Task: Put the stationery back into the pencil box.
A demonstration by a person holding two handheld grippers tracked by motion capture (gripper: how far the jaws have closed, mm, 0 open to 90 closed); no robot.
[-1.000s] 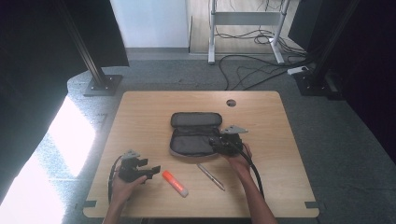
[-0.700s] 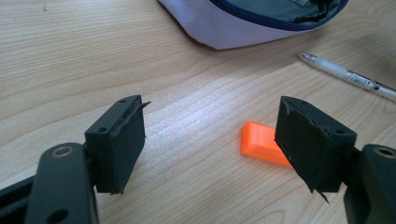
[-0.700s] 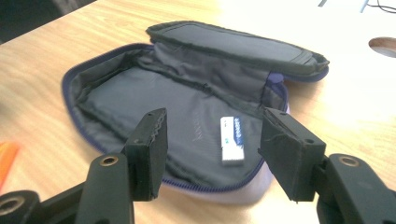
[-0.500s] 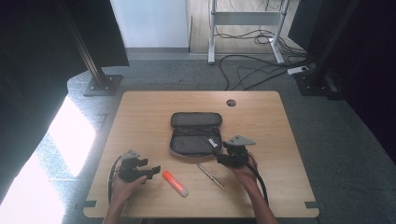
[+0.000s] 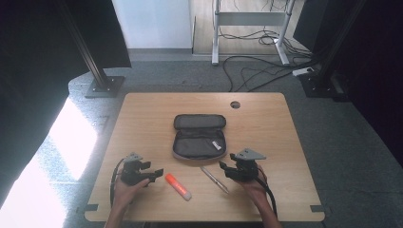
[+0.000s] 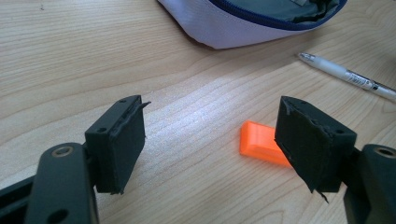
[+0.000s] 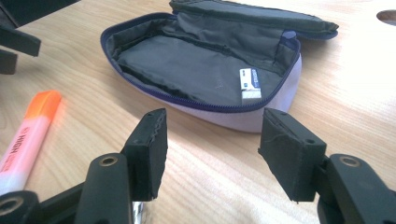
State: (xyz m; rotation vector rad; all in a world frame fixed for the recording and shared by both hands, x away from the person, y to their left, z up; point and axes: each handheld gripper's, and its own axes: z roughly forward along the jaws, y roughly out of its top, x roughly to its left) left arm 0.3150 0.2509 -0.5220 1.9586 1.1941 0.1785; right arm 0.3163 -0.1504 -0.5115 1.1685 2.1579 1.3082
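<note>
Wooden surface (image 5: 147,123) carried an open dark pencil case (image 5: 198,135) near its middle, lid flipped back toward the far side. Inside the case lay a small white eraser (image 7: 249,85) with a blue label, against the lining at the case's right end in the high view. Orange-capped highlighter (image 5: 177,186) lay on the near part of the surface, between the two claws, just beside the left claw (image 5: 154,173). A pen (image 5: 215,178) lay diagonally in front of the case, just left of the right claw (image 5: 224,167).

Left claw was released, jaws spread wide and empty; in the left gripper view the highlighter's orange end (image 6: 259,142) sat partly behind the right-hand jaw, touching nothing visible, with the pen (image 6: 348,77) and the case's pale outer edge (image 6: 243,25) farther off. Right claw (image 7: 212,151) was also released, jaws apart and holding nothing, pointed at the case's near side, case apart from the jaws. Highlighter (image 7: 30,133) showed at the left of the right gripper view. A hand (image 5: 124,189) held each gripper at the near edge.
</note>
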